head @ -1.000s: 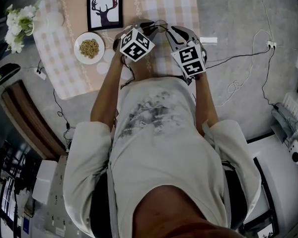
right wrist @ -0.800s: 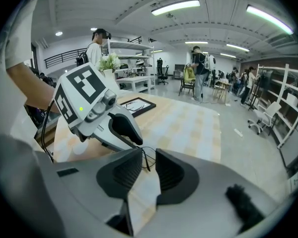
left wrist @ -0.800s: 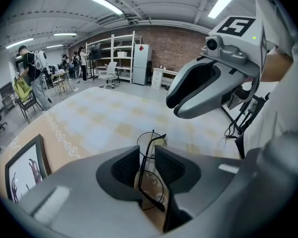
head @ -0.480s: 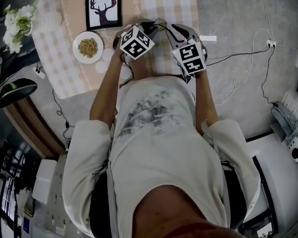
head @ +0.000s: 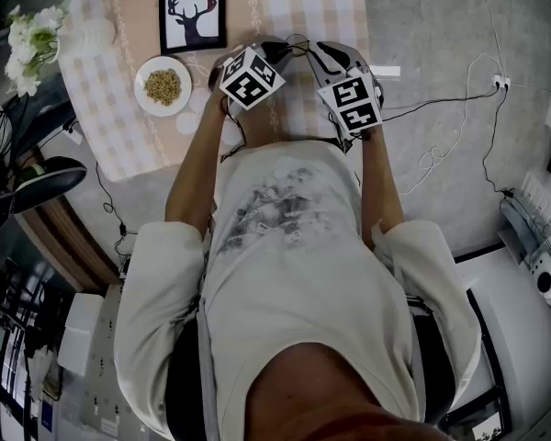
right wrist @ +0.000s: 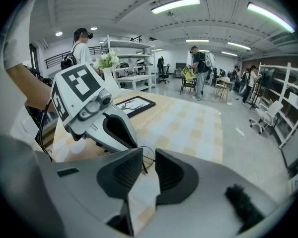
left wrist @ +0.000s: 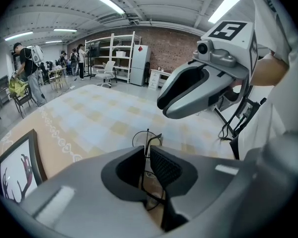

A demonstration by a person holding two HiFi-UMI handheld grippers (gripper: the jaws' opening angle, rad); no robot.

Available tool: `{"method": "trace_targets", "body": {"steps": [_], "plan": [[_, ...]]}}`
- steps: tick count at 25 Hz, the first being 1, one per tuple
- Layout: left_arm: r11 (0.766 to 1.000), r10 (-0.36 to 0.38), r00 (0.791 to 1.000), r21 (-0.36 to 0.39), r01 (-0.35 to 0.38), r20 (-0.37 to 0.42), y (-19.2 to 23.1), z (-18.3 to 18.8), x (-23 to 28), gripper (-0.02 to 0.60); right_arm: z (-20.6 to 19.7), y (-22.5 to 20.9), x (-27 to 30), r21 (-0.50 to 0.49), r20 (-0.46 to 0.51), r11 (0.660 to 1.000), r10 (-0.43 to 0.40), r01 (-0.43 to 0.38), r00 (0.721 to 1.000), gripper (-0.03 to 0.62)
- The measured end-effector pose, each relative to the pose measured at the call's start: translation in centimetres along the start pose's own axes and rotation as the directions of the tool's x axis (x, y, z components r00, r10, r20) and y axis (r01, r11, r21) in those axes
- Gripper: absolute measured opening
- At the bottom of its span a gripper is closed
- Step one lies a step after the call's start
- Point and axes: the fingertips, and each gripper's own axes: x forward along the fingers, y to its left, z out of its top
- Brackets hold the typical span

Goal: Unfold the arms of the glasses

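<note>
Wire-rimmed glasses (left wrist: 148, 138) hang over the checked tablecloth (left wrist: 104, 118), clamped by the frame in the left gripper (left wrist: 147, 157), while the right gripper (right wrist: 148, 167) holds its jaws apart at a folded arm, so the unfolding looks barely begun and next calls for a gentle pinch and outward swing.

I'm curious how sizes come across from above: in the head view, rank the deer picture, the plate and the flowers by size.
1. deer picture
2. plate and flowers: they look about alike, so I won't rank them.
</note>
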Motion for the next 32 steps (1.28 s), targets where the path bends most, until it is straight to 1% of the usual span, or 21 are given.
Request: {"method": "trace_targets", "body": {"steps": [4,7,10,19,28,32], "plan": [[1.0,-0.015,1.0,0.001,0.015,0.007,-0.2,0.0,-0.1,0.03,0.1,-0.3,0.5,-0.004,-0.003,1.0,0.003,-0.003,1.0,0.072],[1.0,-0.02,1.0,0.003,0.02,0.009,-0.1,-0.1,-0.2,0.018,0.1,-0.7,0.9,-0.008,-0.008,1.0,0.003,-0.003,1.0,0.038],[1.0,-0.028,1.0,0.004,0.028,0.007,-0.2,-0.2,-0.1,0.013,-0.1,-0.7,1.4,-0.016,-0.02,1.0,0.016,-0.016,1.0,0.018],[0.999,-0.04,0.999,0.015,0.04,0.01,-0.4,-0.2,-0.1,0.012,-1.2,-0.7,3.3,-0.047,-0.083,0.996,0.066,-0.07,0.994,0.017],[0.999,-0.044,0.999,0.022,0.044,0.008,-0.5,-0.2,-0.1,0.012,-1.8,-0.3,4.5,-0.038,-0.104,0.993,0.104,-0.108,0.989,0.017],[0.999,-0.046,0.999,0.025,0.046,0.007,-0.5,-0.3,-0.1,0.012,-1.9,0.1,4.8,-0.055,-0.109,0.992,0.109,-0.115,0.988,0.017]]}}
